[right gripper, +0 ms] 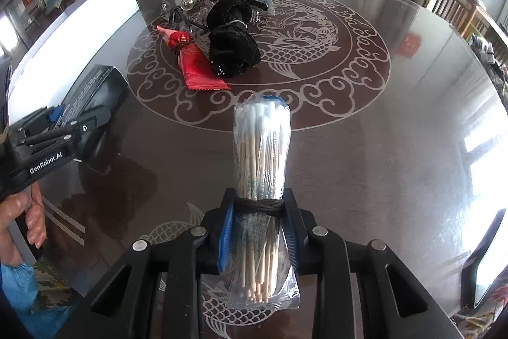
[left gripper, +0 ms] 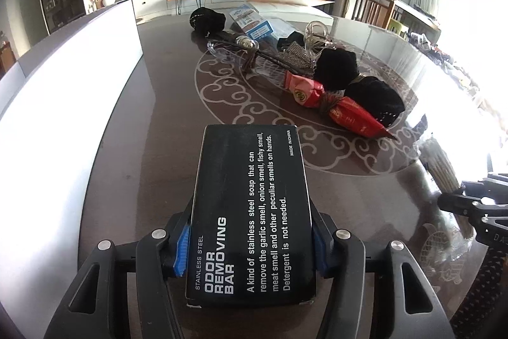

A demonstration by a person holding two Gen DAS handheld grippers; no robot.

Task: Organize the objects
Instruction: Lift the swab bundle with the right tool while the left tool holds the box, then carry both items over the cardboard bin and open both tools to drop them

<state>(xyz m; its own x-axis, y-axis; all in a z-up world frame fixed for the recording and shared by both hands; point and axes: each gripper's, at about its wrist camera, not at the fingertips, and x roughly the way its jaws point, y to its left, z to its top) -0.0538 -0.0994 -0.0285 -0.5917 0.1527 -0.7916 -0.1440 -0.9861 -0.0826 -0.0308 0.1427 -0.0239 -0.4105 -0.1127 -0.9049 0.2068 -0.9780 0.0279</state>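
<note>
Dark glossy tabletop with pale dragon scrollwork carries everything. Nearest, the left gripper has its jaws closed against the sides of a black soap box. The right gripper has its jaws clamped tight on a wrapped bundle of cotton swabs, tied with dark string. Farther off lie red packets, black cloth and a blue-and-white box.

A dark glossy table (patterned with pale scrollwork) is being occupied by red packets, black fabric bundles and a blue-white box.
</note>
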